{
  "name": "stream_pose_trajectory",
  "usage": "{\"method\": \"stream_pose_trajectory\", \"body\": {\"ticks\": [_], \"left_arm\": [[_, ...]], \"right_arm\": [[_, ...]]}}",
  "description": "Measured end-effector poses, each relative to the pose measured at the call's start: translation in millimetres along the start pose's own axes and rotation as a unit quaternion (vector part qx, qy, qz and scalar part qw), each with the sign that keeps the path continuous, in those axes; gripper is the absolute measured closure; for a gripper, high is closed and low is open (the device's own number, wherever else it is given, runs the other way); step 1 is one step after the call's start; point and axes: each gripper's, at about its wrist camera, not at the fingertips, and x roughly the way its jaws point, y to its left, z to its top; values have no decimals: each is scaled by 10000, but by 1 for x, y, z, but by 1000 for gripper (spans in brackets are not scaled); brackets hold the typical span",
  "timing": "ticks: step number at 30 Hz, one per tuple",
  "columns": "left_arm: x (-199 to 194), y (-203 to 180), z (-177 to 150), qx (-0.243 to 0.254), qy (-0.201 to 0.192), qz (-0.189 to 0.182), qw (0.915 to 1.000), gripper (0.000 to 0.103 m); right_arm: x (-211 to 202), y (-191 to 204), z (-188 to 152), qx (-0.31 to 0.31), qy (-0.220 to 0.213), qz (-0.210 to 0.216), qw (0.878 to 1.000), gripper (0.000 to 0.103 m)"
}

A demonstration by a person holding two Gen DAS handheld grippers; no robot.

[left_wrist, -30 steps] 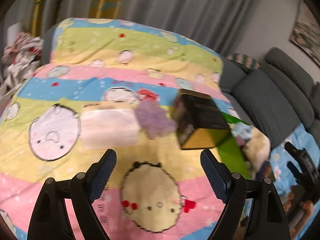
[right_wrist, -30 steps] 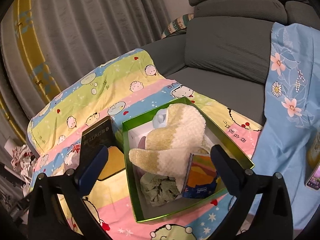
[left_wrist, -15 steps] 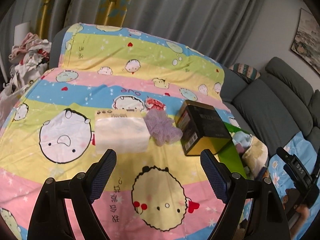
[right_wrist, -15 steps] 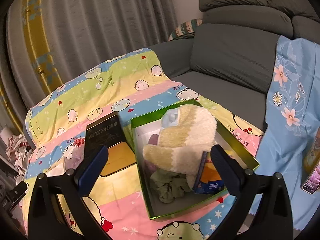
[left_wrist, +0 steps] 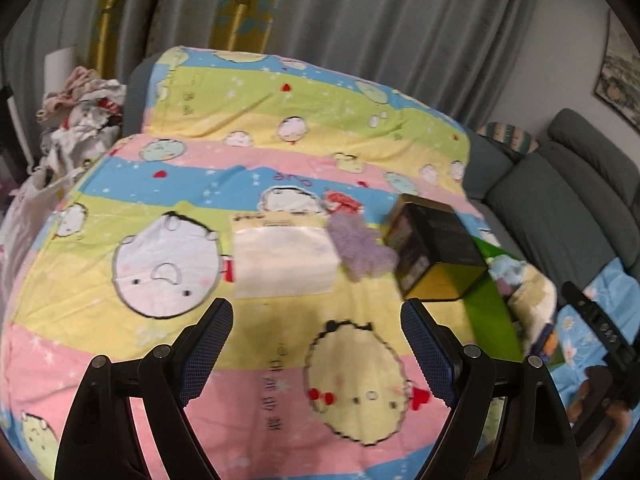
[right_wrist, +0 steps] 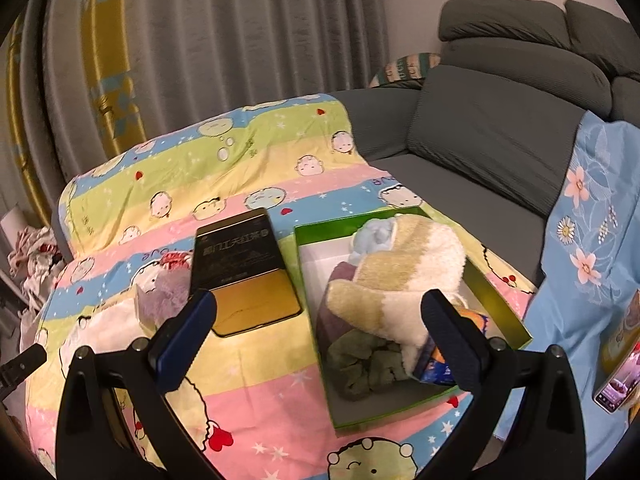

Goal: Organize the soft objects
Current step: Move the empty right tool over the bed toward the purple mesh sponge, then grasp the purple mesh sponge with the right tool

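While the left gripper (left_wrist: 316, 322) hangs empty, jaws wide apart, over the cartoon blanket (left_wrist: 240, 128), its view alone shows the white tissue pack (left_wrist: 282, 260) touching a purple fuzzy cloth (left_wrist: 360, 250) beside the black-gold box (left_wrist: 434, 252). Right gripper (right_wrist: 318, 316) is spread too, holding nothing; only its view looks into the green box (right_wrist: 500, 312): cream plush (right_wrist: 404, 280), green cloth (right_wrist: 364, 364), orange-blue packet (right_wrist: 434, 364). Box lid has Chinese lettering, probably tea, too blurred.

Warm, dim indoor light; the left wrist view is motion-blurred, the right sharper; fisheye bending and dark corners.
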Motion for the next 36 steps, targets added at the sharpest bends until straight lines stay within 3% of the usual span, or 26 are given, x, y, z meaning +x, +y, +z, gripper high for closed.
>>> {"method": "stream_pose_trajectory", "body": {"ticks": [4, 7, 10, 12, 17, 19, 22, 27, 30, 36], "left_arm": [[2, 12, 2, -133, 31, 250, 9996, 17], [3, 21, 4, -224, 49, 266, 9994, 17], [4, 29, 5, -292, 39, 433, 9986, 17], [6, 35, 5, -307, 74, 547, 9980, 17], [10, 45, 6, -299, 173, 758, 9965, 17], [10, 49, 6, -318, 164, 794, 9962, 17], [9, 52, 7, -370, 145, 843, 9956, 17], [8, 58, 8, -467, 148, 829, 9954, 17], [10, 62, 10, -548, 186, 768, 9954, 17], [10, 62, 9, -536, 214, 743, 9956, 17]], "right_arm": [[5, 16, -3, -84, 100, 353, 9993, 1], [12, 32, -5, -134, 317, 1016, 9942, 2], [26, 64, -5, -186, 658, 1780, 9816, 3], [41, 90, -2, -361, 921, 2087, 9730, 9], [95, 152, 7, -722, 1790, 2394, 9515, 35], [127, 177, 9, -838, 2151, 2271, 9461, 42], [163, 204, 4, -1213, 2472, 1708, 9461, 48], [204, 232, -5, -2092, 2758, 1009, 9327, 46], [222, 233, -8, -2276, 2914, 691, 9265, 45], [233, 239, -12, -2615, 2861, 498, 9205, 43]]}}
